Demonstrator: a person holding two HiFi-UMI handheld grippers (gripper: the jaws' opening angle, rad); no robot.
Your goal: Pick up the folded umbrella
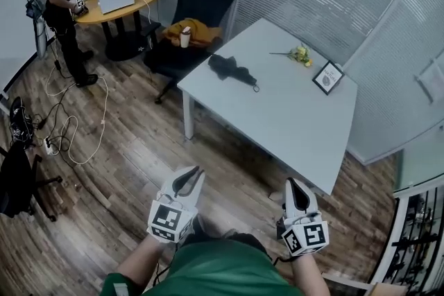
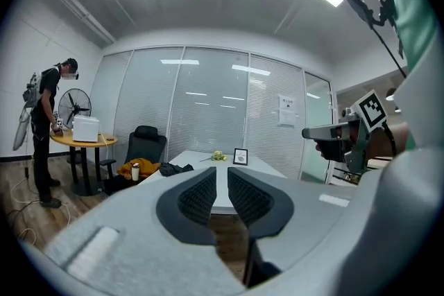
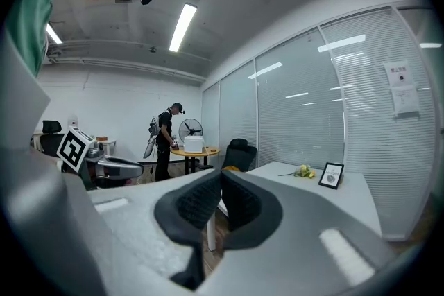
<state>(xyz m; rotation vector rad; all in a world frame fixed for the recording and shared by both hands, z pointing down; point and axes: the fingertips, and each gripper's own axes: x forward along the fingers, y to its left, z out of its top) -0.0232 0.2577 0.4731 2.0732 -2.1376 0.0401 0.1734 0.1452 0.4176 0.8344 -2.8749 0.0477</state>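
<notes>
The folded black umbrella point(image 1: 232, 70) lies on the white table point(image 1: 291, 121) near its far left edge, its strap end pointing to the right. In the left gripper view the umbrella point(image 2: 175, 168) shows as a small dark shape on the table's left end. My left gripper point(image 1: 194, 174) and right gripper point(image 1: 292, 184) hover over the wooden floor, well short of the table. Both point toward it. The left gripper point(image 2: 220, 171) is shut with nothing in it. The right gripper point(image 3: 221, 175) is shut too, with nothing in it. The right gripper's own jaws hide the umbrella in its view.
Yellow flowers point(image 1: 300, 54) and a small picture frame point(image 1: 327, 77) sit at the table's far right. A black chair point(image 1: 191, 17) with orange cloth and a white cup stands behind the table. A person point(image 1: 61, 10) stands by a round wooden table point(image 1: 139, 0). Cables point(image 1: 69, 128) lie on the floor.
</notes>
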